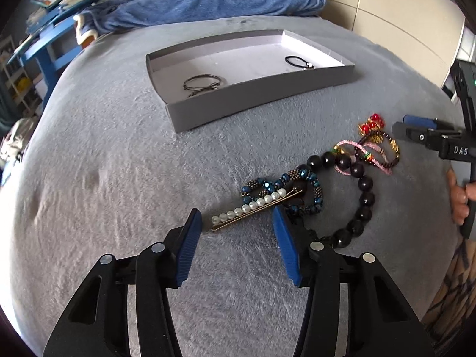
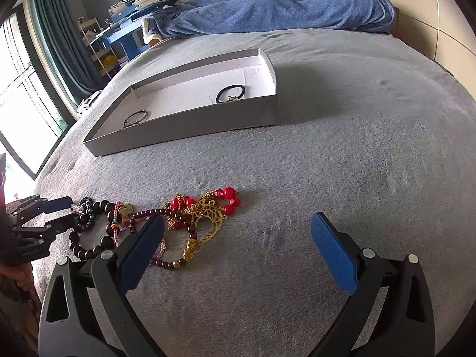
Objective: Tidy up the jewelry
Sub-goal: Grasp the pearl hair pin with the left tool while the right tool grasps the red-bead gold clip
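Lying between parted left gripper (image 1: 236, 218) fingers, untouched, pearl hairpin (image 1: 253, 208)

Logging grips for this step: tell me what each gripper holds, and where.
Nothing yet. Left gripper straddles the pearl hairpin, pads apart; right gripper is open.

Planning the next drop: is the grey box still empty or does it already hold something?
Not empty. The grey box holds a thin metal bangle near one end and a black hair tie near the other.
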The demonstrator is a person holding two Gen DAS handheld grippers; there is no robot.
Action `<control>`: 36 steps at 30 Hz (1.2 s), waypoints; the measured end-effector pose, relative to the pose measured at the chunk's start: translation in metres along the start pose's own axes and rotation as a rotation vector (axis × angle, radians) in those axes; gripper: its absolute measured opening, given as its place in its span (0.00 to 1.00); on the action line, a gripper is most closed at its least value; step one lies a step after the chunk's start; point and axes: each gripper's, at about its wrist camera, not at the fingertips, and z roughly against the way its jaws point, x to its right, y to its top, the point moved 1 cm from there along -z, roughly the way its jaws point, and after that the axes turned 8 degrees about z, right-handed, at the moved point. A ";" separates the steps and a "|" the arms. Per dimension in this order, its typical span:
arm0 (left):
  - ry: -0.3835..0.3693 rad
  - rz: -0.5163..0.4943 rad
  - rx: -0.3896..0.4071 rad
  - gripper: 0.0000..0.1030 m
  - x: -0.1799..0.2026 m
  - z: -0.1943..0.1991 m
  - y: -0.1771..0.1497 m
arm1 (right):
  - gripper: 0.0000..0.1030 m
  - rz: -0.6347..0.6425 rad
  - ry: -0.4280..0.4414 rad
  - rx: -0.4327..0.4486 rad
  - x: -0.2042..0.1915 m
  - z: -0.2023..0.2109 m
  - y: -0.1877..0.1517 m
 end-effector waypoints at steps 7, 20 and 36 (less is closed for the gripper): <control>0.008 -0.080 0.016 0.13 0.015 -0.005 0.000 | 0.94 0.055 0.023 0.005 -0.013 0.001 -0.001; 0.009 0.113 0.056 0.10 -0.019 0.007 0.006 | 0.60 -0.009 0.045 0.029 -0.005 0.000 0.003; 0.023 0.082 0.016 0.26 -0.010 -0.012 0.006 | 0.22 0.051 0.060 -0.009 -0.020 -0.021 0.008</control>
